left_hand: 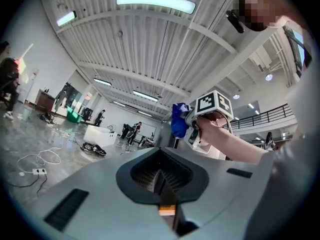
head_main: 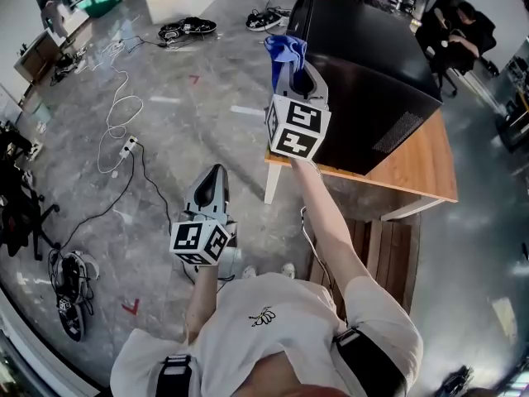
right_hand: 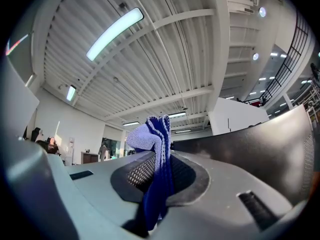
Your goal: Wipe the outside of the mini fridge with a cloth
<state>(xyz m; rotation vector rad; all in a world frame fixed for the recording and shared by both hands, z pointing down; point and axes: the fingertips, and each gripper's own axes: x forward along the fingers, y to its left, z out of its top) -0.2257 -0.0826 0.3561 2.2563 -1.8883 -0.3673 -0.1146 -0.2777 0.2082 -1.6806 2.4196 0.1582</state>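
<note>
The black mini fridge [head_main: 372, 81] stands on a wooden table [head_main: 426, 168]. My right gripper [head_main: 291, 66] is raised in front of the fridge's left face, shut on a blue cloth [head_main: 285, 50] that sticks up from its jaws. In the right gripper view the cloth [right_hand: 156, 154] is pinched between the jaws, with the fridge's dark side [right_hand: 260, 149] just to the right. My left gripper [head_main: 213, 190] hangs lower, over the floor to the left of the table, jaws shut with nothing in them. From the left gripper view, the right gripper [left_hand: 207, 116] and cloth [left_hand: 179, 120] show ahead.
Cables and a power strip [head_main: 128, 145] lie across the grey floor on the left. Black gear [head_main: 188, 29] sits on the floor farther off. A wooden pallet [head_main: 376, 251] lies under the table's near edge. People sit at the far right [head_main: 459, 35].
</note>
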